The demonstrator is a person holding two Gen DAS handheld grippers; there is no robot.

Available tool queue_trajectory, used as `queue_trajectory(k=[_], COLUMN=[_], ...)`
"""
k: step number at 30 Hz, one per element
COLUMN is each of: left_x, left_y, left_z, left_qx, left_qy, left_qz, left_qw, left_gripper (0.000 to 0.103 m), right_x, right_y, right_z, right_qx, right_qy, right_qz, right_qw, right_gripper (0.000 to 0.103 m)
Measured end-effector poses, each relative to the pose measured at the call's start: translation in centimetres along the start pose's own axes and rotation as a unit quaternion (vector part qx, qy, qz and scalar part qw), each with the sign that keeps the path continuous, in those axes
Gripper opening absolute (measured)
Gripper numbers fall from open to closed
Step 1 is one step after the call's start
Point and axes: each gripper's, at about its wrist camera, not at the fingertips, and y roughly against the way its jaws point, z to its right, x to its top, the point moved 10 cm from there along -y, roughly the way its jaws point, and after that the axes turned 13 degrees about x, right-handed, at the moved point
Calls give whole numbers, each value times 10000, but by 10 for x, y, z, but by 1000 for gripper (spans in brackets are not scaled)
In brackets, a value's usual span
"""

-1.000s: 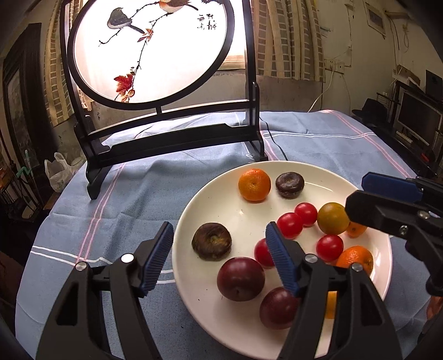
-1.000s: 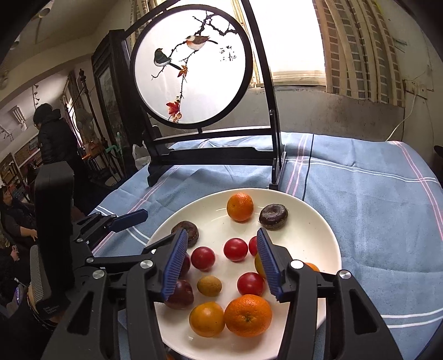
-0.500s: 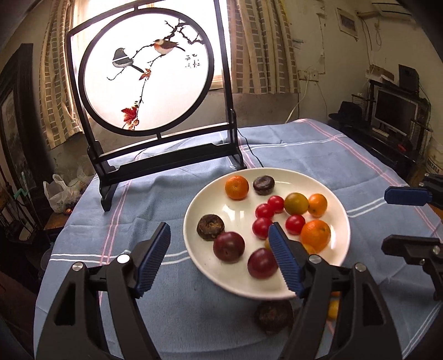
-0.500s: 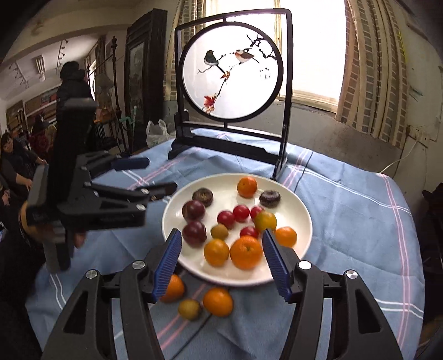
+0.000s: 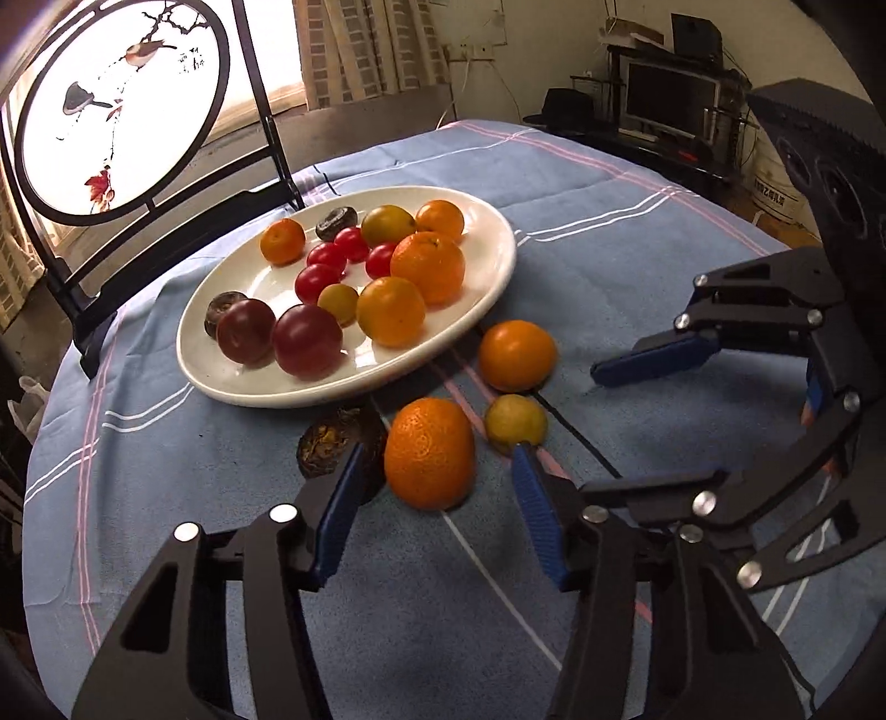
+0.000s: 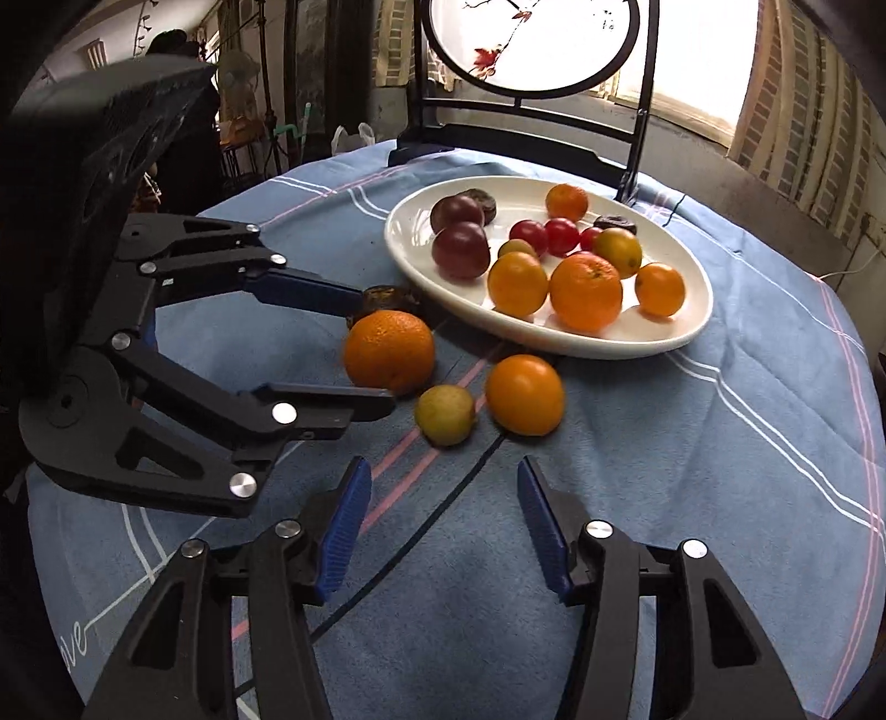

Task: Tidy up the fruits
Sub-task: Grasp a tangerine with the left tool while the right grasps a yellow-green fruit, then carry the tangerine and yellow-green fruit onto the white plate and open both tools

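Note:
A white plate point(image 5: 221, 382) point(image 6: 609, 346) holds several oranges, red tomatoes and dark plums. In front of it, loose on the blue cloth, lie a big orange point(image 5: 429, 451) point(image 6: 387, 351), a smaller orange point(image 5: 516, 355) point(image 6: 525, 394), a yellow-green fruit point(image 5: 516, 423) point(image 6: 446, 415) and a dark wrinkled fruit point(image 5: 326, 448) point(image 6: 387, 296). My left gripper point(image 5: 437, 465) point(image 6: 376, 350) is closing with the big orange between its fingertips; gaps still show on both sides. My right gripper point(image 6: 443, 465) is closing too and holds nothing. It hangs just short of the yellow-green fruit, and its upper finger point(image 5: 659, 354) shows at the right.
A round painted screen on a black stand point(image 5: 111, 105) point(image 6: 531, 44) rises behind the plate. The round table's edge curves close at the left and right. A monitor point(image 5: 670, 99) and clutter stand beyond the far right edge. A person point(image 6: 177, 50) is in the dark background.
Both grippers have pulled back from over the plate and sunk toward the loose fruits on the near cloth. Both have rolled, and their jaws stand narrower than half a second ago.

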Motion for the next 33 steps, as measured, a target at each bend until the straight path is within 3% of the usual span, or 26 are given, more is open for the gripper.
queue_trajectory(k=[3, 5, 10, 13, 15, 21, 24, 29, 33], left_x=[1, 3, 5, 15, 22, 29, 42, 83, 112], left_y=[-9, -9, -1, 16, 26, 36, 39, 38, 19], left_z=[0, 0, -12, -31, -44, -66, -76, -99, -113], left_qx=[-45, -22, -330, -267, -241, 35, 203, 604, 993], left_qy=[44, 23, 275, 537, 745, 878, 874, 1079, 1219], left_qz=[-42, 20, 4, 257, 388, 476, 573, 892, 1001], left_qw=[10000, 10000, 9991, 9979, 9962, 9950, 9943, 9883, 9825], left_gripper=[43, 35, 33, 33, 33, 33, 33, 33, 34], right_x=[5, 8, 10, 11, 15, 18, 34, 88, 127], right_y=[-12, -15, -15, -20, -24, -13, 11, 50, 59], right_z=[1, 1, 4, 6, 8, 1, 2, 26, 50], right_qx=[45, 78, 155, 105, 66, 113, 85, -227, -273], right_qy=[-6, -2, -75, -85, -137, -112, -62, -133, -352], right_qz=[-67, -90, -72, -114, -58, 90, 374, 1130, 1563], right_qw=[10000, 9999, 9998, 9998, 9999, 9998, 9992, 9932, 9867], right_gripper=[45, 44, 42, 37, 28, 28, 27, 27, 27])
